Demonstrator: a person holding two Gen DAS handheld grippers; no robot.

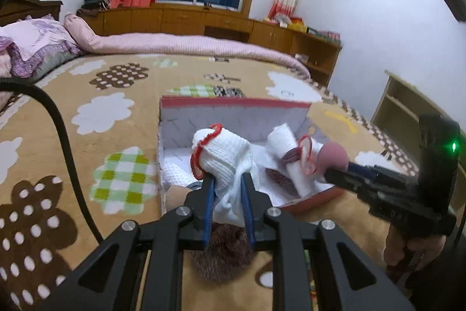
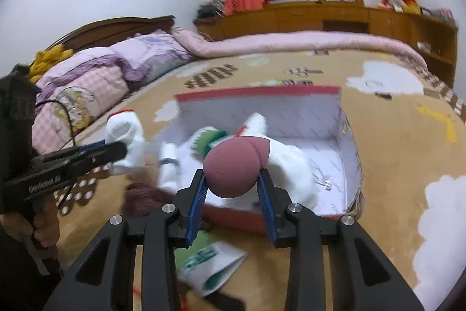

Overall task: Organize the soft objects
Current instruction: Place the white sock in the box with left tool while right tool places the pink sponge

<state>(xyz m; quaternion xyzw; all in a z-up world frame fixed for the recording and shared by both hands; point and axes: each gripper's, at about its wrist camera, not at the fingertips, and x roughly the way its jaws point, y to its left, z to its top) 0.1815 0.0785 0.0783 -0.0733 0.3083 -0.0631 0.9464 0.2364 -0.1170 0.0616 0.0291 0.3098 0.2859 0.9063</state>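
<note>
The left gripper (image 1: pixel 227 188) has its two blue-padded fingers closed to a narrow gap on one white knitted sock (image 1: pixel 225 162) with red trim, which bulges out above the tips and hangs down between the jaws. In the right wrist view this same gripper enters from 9 o'clock, the sock bunched at its tip.

The right gripper (image 2: pixel 232 184) is pinched on one dusty-pink rounded soft object (image 2: pixel 233 169), its jaws spread wide enough to hug both sides of it. In the left wrist view it reaches in from 3 o'clock, the pink object at its tip.

Both held things hover over or at the near edge of one open box (image 1: pixel 233 114), red outside and white inside, lying on the bed's tan blanket (image 1: pixel 72 136). From the left wrist, at 1 o'clock past the sock, one rolled white cloth (image 1: pixel 287 153) bound with red bands lies inside the box. From the right wrist, more white soft items sit in the box, one with green stripes (image 2: pixel 205 140); their exact count is blurred.

At 6 o'clock under the right gripper, one white-and-green packet (image 2: pixel 212 267) lies on the blanket. One dark reddish-brown fuzzy item (image 1: pixel 225 249) lies below the left gripper, just outside the box. Folded pink and purple bedding (image 2: pixel 96 72) is stacked at 10 o'clock.
</note>
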